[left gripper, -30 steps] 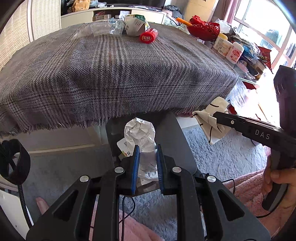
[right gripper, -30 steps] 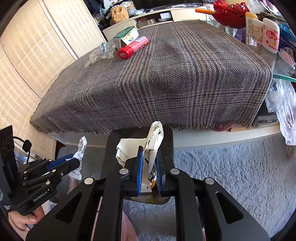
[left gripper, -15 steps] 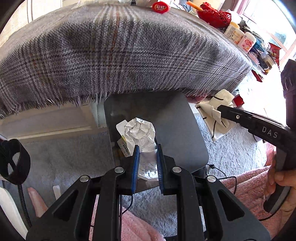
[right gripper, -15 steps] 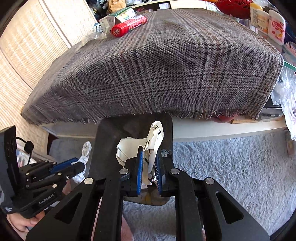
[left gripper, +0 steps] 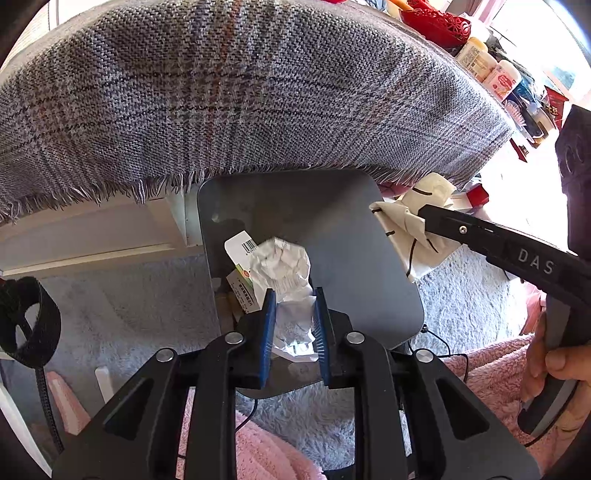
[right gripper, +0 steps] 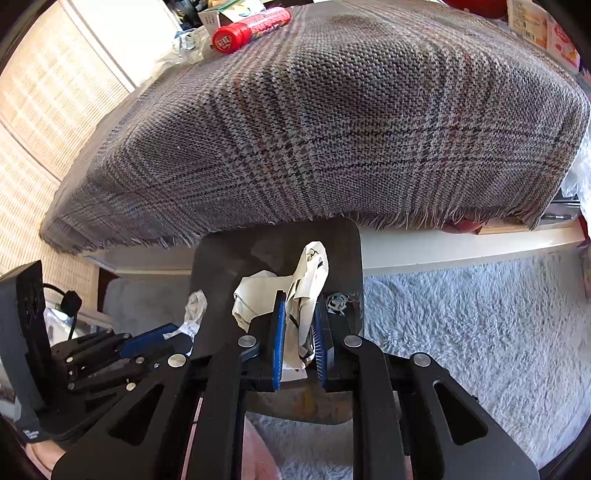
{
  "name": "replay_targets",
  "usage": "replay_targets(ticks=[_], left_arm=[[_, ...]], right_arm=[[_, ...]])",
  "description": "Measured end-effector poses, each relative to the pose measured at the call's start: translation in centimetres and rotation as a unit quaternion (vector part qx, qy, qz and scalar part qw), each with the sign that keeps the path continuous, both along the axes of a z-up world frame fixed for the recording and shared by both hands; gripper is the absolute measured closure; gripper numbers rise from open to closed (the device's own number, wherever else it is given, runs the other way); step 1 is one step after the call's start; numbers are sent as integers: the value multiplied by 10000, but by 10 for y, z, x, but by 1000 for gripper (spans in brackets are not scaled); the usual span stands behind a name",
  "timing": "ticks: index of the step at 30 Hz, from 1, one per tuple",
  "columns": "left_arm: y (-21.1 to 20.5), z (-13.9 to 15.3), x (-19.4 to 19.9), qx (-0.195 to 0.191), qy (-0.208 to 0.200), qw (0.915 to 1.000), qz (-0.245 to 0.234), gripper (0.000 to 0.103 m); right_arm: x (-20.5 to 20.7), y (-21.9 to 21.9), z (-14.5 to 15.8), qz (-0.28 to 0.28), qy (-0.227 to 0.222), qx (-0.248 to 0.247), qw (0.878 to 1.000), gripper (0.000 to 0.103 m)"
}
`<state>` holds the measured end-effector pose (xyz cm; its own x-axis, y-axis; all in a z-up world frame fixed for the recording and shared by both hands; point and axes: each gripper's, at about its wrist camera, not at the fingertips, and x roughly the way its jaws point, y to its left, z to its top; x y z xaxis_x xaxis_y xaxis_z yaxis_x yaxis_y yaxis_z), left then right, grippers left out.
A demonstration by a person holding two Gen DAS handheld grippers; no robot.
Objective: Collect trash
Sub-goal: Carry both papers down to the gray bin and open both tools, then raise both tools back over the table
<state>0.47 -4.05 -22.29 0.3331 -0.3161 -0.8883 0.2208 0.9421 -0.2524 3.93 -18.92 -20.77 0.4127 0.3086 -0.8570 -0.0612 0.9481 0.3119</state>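
Plaid cloth [left gripper: 258,92] overhanging grey bin [left gripper: 332,229]

Home living room: plaid cloth [right gripper: 332,122] over low surface, shaggy rug [right gripper: 480,332], window blinds [right gripper: 44,103], toiletry bottles [left gripper: 491,70], red basket [left gripper: 436,22].

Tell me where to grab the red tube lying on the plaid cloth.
Grip the red tube across its round body, near the middle, fingers either side of its long axis. Come from above: it lies flat on the plaid cloth, with a carton close behind it.
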Motion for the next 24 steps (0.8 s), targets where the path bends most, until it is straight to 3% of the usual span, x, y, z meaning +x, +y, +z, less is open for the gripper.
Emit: replay_targets(ticks=[3,5,7,9,11,14,16,20,24], left_arm=[[1,-1,1,-7,17,10000,21,74],[3,1,1,24,-11,10000,47,59],[5,4,0,85,-62,9999,44,50],[6,6,-1,169,-117,9998,25,43],[7,10,-3,241,-152,9996,33,31],[11,15,-5,274,-204,9994,86,16],[16,20,-6,319,-274,9990,176,8],[31,37,-4,374,-410,9980,298,8],[51,66,4,354,-692,9957,496,8]], right_arm=[[2,3,-1,-7,7,-29,10000,84],[2,4,0,-17,-23,-32,10000,69],[2,5,1,-10,-53,-77,10000,46],[1,4,2,-17,-65,-132,9999,42],[0,0,0,-80,-61,-190,9998,24],[-1,-8,1,-210,-53,-230,9995,8],[-1,-13,3,-275,-62,-206,9994,5],[0,-18,11,-224,-5,105,9997,5],[3,-19,36,-173,-221,215,9994,5]])
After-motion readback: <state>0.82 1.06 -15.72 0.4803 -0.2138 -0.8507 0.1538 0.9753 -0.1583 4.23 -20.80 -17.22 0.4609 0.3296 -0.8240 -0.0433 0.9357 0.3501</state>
